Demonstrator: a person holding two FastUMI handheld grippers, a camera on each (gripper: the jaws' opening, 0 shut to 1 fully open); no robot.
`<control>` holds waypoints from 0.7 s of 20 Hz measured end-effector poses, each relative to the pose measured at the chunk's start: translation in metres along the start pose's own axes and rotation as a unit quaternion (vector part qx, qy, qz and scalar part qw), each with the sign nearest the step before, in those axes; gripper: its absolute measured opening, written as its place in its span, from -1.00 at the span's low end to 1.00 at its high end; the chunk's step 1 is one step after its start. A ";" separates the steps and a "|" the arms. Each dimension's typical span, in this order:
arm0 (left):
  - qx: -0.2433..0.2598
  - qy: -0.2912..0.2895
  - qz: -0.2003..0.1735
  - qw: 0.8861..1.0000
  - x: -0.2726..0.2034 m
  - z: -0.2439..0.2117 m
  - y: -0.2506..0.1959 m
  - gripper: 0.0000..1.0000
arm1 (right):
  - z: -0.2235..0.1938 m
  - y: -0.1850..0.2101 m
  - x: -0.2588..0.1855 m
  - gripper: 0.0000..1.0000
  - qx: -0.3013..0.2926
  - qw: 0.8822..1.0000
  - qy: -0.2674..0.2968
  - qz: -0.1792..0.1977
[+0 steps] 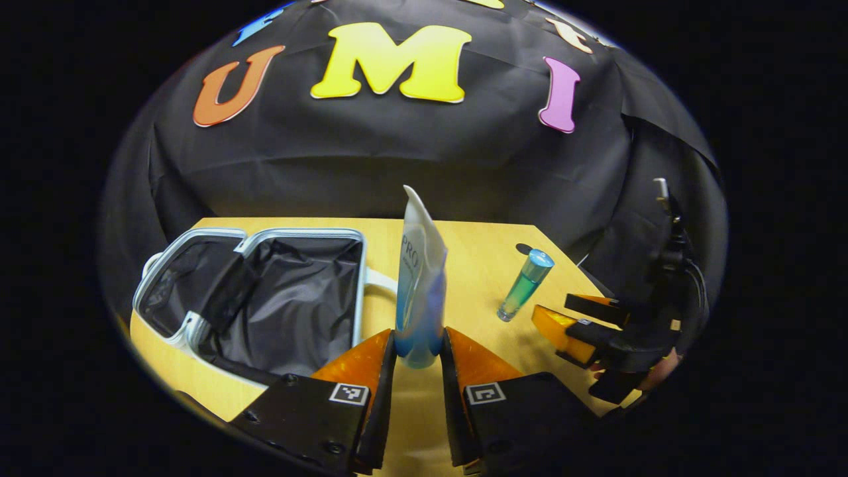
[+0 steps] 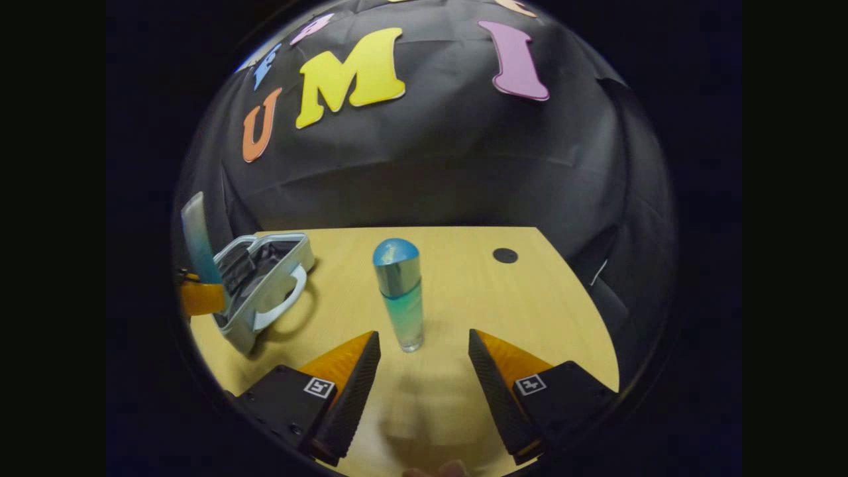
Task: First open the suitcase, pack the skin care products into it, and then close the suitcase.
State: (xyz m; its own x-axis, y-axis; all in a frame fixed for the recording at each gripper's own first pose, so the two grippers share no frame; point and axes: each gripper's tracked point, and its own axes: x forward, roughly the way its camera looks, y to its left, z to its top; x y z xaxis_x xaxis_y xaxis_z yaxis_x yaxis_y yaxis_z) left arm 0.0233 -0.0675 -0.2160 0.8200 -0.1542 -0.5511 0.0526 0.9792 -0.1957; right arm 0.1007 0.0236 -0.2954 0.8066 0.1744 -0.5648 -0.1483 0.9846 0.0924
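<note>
Two grippers are at work. Left gripper (image 1: 419, 351) pinches a soft tube (image 1: 419, 291) near its capped foot, holding it upright just right of the open suitcase (image 1: 265, 298). It looks light and squashy, so a low grip suits. Right gripper (image 2: 424, 358) stands wide, its fingers apart from the bottle (image 2: 399, 295) between them on the table (image 2: 530, 311). That bottle looks rigid, smooth, perhaps slippery; take its mid-body. Suitcase depths are too dark to make out.
</note>
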 end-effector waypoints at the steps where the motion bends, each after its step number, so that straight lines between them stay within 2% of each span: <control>1: -0.012 0.000 0.008 1.000 -0.006 -0.001 0.008 -0.22 | -0.001 0.005 0.009 0.58 -0.005 1.000 0.002 0.002; 2: -0.026 0.000 0.014 1.000 -0.015 0.001 0.012 -0.22 | 0.001 0.008 0.018 0.60 -0.008 1.000 0.003 0.003; 3: -0.035 0.004 0.024 0.999 -0.019 -0.002 0.020 -0.14 | 0.000 0.011 0.025 0.60 -0.011 1.000 0.005 0.004; 4: -0.044 0.008 0.031 0.999 -0.023 -0.005 0.029 -0.22 | 0.001 0.014 0.032 0.58 -0.012 1.000 0.008 0.004; 6: -0.057 0.014 0.048 0.997 -0.028 -0.010 0.047 -0.22 | -0.001 0.018 0.044 0.52 -0.005 1.000 0.018 0.004; 9: -0.078 0.022 0.068 0.994 -0.036 -0.015 0.070 -0.22 | 0.001 0.016 0.054 0.27 0.005 1.000 0.022 -0.001; 10: -0.086 0.024 0.074 0.993 -0.038 -0.017 0.079 -0.22 | 0.002 0.011 0.057 0.24 0.000 1.000 0.023 -0.013; 12: -0.094 0.028 0.084 0.992 -0.041 -0.019 0.095 -0.22 | 0.003 0.008 0.058 -0.21 0.004 0.999 0.026 -0.019; 14: -0.096 0.036 0.088 0.991 -0.042 -0.021 0.109 -0.22 | 0.003 0.007 0.058 -0.24 0.009 0.999 0.036 -0.021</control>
State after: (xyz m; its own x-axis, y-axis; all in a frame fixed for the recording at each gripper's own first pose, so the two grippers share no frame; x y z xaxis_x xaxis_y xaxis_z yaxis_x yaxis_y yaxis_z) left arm -0.0177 0.0431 -0.2314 0.7636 0.0017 -0.6457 -0.2037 0.9496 -0.2384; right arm 0.1480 0.0405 -0.3248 0.7689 0.1331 -0.6253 -0.1046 0.9911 0.0824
